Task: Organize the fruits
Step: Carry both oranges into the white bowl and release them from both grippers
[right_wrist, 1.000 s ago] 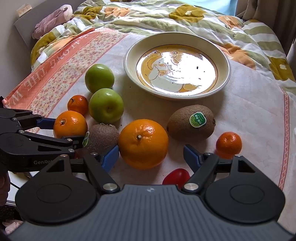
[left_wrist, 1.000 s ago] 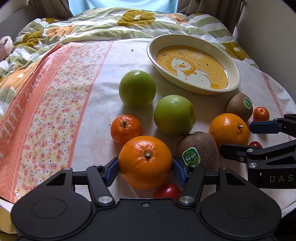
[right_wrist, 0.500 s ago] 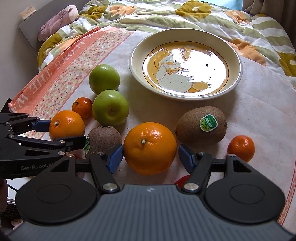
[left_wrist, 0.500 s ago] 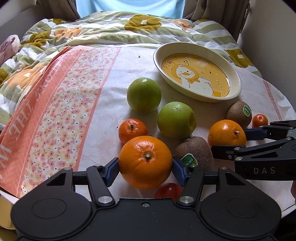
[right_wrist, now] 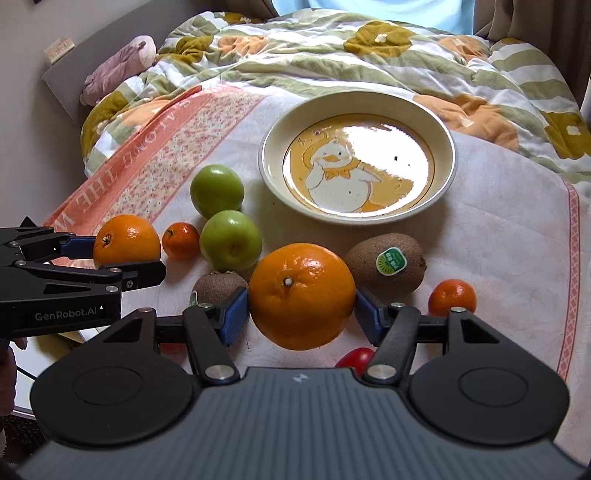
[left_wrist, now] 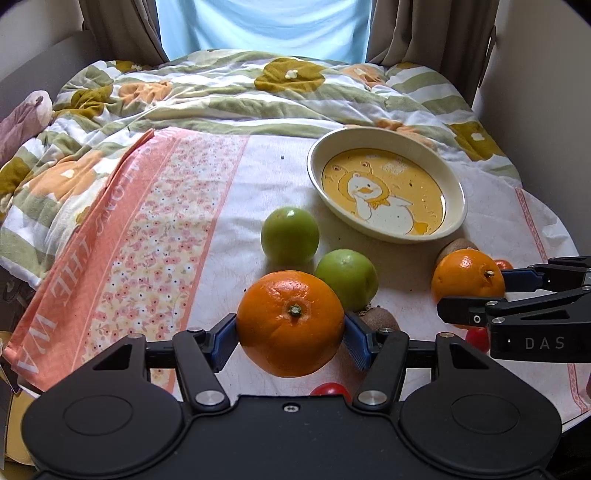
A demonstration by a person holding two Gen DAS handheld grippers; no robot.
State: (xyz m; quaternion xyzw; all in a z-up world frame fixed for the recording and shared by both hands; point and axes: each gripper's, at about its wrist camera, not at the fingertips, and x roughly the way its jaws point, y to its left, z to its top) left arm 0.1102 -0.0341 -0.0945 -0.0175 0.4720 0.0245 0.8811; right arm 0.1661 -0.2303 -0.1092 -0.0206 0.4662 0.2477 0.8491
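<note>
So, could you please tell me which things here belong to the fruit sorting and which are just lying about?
Part of the job:
left tongs holding one orange
right tongs holding another orange
duck plate, with no fruit in it
green apples
kiwis
small tangerines
red tomatoes

Just lying about:
quilt
plush toy
curtains

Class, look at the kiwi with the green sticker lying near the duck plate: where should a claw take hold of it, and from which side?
Grip the stickered kiwi across its short middle, coming from above. It lies on its side, long axis running left to right, so the narrow waist suits the fingers best. The small mandarin sits close at its right, so an end-on approach looks crowded.
</note>
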